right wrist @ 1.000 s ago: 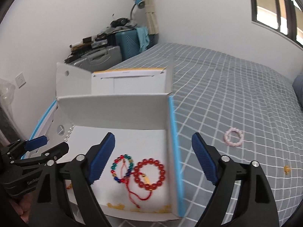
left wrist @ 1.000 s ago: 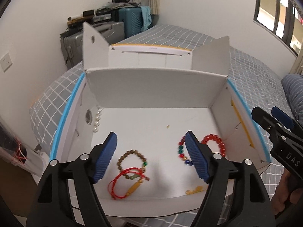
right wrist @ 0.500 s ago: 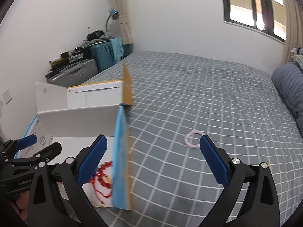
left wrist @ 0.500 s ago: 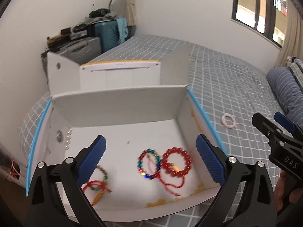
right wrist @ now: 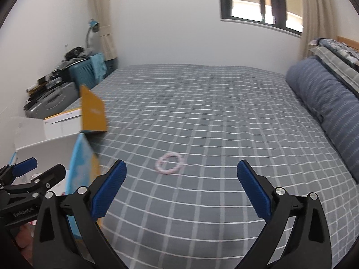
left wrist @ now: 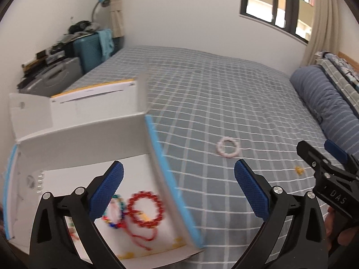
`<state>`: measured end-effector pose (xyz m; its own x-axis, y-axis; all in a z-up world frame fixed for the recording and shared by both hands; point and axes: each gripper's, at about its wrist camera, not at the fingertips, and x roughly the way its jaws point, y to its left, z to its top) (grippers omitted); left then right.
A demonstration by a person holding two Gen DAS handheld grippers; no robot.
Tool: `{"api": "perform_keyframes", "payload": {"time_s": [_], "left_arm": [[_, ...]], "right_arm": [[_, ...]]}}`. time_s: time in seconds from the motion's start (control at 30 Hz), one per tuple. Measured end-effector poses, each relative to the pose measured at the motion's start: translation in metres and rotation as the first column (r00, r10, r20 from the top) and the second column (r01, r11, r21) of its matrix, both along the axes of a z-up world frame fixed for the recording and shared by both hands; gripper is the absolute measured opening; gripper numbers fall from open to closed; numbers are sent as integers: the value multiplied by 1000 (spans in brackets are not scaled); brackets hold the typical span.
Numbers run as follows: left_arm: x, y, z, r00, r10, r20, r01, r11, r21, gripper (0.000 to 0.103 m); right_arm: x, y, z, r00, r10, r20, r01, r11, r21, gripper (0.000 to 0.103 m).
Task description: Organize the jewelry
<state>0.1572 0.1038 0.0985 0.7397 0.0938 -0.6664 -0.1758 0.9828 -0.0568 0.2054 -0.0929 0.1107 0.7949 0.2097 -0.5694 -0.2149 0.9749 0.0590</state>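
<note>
A pale pink bead bracelet [left wrist: 227, 149] [right wrist: 170, 163] lies on the grey checked bed cover, right of the open white cardboard box [left wrist: 89, 139] [right wrist: 44, 143]. Inside the box lie a red bead bracelet [left wrist: 145, 209], a multicoloured bead bracelet [left wrist: 114, 210] and a red cord. A small yellow piece [left wrist: 298, 170] rests on the cover further right. My left gripper [left wrist: 178, 190] is open and empty, astride the box's blue-edged right wall. My right gripper [right wrist: 181, 188] is open and empty, above the cover just short of the pink bracelet. Each gripper shows at the edge of the other's view.
A blue striped bolster [right wrist: 325, 103] lies along the bed's right side. Suitcases and clutter [left wrist: 67, 67] stand past the bed's far left corner, under a blue lamp [left wrist: 102, 0]. The bed cover [right wrist: 213, 112] stretches wide beyond the bracelet. A window [right wrist: 262, 2] is in the far wall.
Both grippers have swung right, away from over the box and toward the bed cover, and their jaws have widened. The pink bracelet now sits ahead of the right gripper.
</note>
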Motion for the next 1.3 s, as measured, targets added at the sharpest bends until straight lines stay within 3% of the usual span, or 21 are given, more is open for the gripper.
{"api": "perform_keyframes", "payload": {"time_s": [0.27, 0.5, 1.03, 1.3], "left_arm": [[42, -49, -16, 996, -88, -9, 88, 996, -31, 97], [85, -82, -48, 991, -116, -60, 114, 993, -35, 97], [174, -95, -130, 988, -84, -129, 83, 996, -13, 97], [199, -101, -160, 982, -106, -158, 107, 994, 0, 97]], "right_arm": [[26, -58, -19, 994, -110, -25, 110, 994, -28, 95], [55, -92, -49, 985, -167, -53, 163, 984, -69, 95], [124, -126, -146, 953, -234, -190, 218, 970, -103, 95], [138, -130, -177, 940, -241, -243, 225, 970, -92, 95]]}}
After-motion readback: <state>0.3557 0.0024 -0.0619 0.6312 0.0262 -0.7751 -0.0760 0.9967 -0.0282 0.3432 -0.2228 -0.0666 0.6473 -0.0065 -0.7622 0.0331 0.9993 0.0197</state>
